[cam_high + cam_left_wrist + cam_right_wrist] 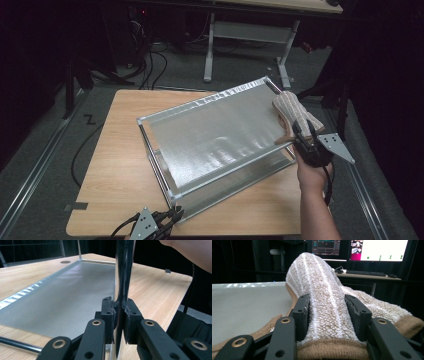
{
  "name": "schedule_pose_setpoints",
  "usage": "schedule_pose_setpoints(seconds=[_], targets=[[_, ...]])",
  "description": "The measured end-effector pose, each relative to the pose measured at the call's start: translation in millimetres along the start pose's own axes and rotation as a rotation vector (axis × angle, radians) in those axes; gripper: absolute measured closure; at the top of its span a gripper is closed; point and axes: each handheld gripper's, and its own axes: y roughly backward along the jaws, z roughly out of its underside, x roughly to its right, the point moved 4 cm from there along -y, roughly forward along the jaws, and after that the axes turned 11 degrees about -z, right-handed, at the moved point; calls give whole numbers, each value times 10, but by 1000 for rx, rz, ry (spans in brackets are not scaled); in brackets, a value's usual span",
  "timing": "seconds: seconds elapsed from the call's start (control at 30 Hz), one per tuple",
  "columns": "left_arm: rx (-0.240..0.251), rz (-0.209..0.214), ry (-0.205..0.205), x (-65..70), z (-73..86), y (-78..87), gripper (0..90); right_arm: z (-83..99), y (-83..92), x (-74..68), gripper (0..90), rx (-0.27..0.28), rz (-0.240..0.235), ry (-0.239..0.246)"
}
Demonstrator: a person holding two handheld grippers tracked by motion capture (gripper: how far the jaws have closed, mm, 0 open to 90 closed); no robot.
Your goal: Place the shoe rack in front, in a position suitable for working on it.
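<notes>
On the desk (115, 165) | left gripper (120, 315) clamps rack post (122, 277) | right gripper (329, 315) grips towel (322, 290) on rack (215, 135) top.

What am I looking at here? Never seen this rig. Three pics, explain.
No robot: a person holds a two-jaw gripper in each hand. The high view looks down on a wooden table bearing a metal shelf rack. The other two pictures come from cameras riding on the grippers. The left gripper is clamped on the rack's upright corner post. The right gripper grips a folded beige towel, resting it on the rack's top shelf at the far right edge.
</notes>
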Motion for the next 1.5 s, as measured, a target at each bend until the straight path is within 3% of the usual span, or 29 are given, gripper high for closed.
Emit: schedule_pose_setpoints(seconds=[0.33, 0.57, 0.8, 1.5], targets=[[5, 5, 21, -6, -12, -68, 803, 15, 29, -295, 574, 11, -61, 8], [-21, 27, 26, -33, -73, -225, 800, 16, 20, -419, 574, 16, -78, 6], [-26, 34, 24, -32, -114, -366, 799, 19, 38, -686, 574, 19, -123, 10], [7, 34, 40, -1, -96, -418, 796, 20, 186, -1979, 579, 24, -364, 40]])
